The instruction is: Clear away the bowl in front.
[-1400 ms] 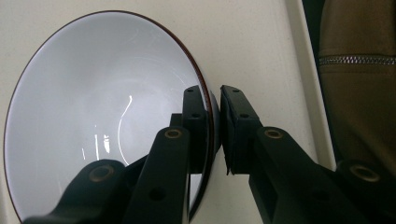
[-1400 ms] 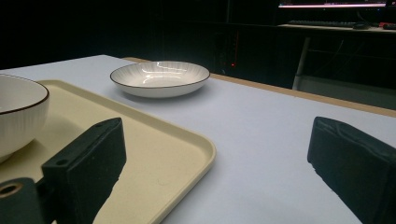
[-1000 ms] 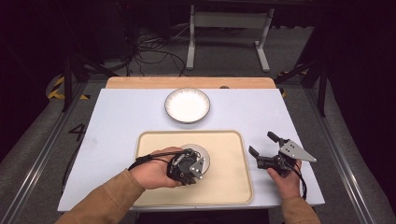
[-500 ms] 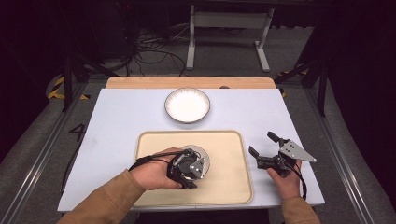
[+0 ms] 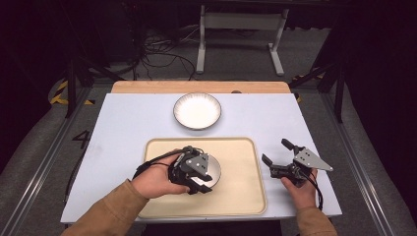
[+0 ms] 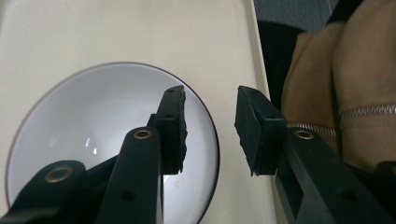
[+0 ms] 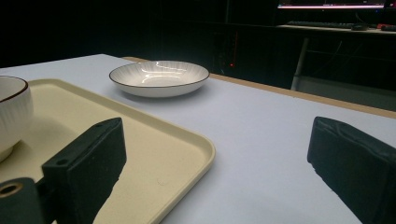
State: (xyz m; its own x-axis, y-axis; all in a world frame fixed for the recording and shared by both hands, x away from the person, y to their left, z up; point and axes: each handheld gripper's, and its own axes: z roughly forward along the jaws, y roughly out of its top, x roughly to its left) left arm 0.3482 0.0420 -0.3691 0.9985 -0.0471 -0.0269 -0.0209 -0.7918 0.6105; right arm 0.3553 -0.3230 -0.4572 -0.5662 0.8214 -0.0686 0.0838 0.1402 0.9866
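- High view: left claw [image 5: 197, 173] hovers over the white bowl [image 5: 211, 169] on the beige tray [image 5: 246, 196], looks like it's letting go.
- Left gripper view: jaws have just been opening, nothing between them; bowl [image 6: 93, 140] sits underneath.
- Right gripper view: right claw [image 7: 224, 168] wide apart, empty, low over the desk [image 7: 261, 130]; plate [image 7: 159, 77] farther off, probably the next pick.

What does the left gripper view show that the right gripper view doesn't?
Left gripper view alone: the left gripper, its jaws just opened and apart above the bowl's rim, nothing pinched between them, and a tan sleeve beyond the tray's edge.

Right gripper view alone: the right gripper, jaws wide apart, the plate standing on the white table, and the dark room behind.

Both: the white bowl with its dark rim, sitting on the cream tray.
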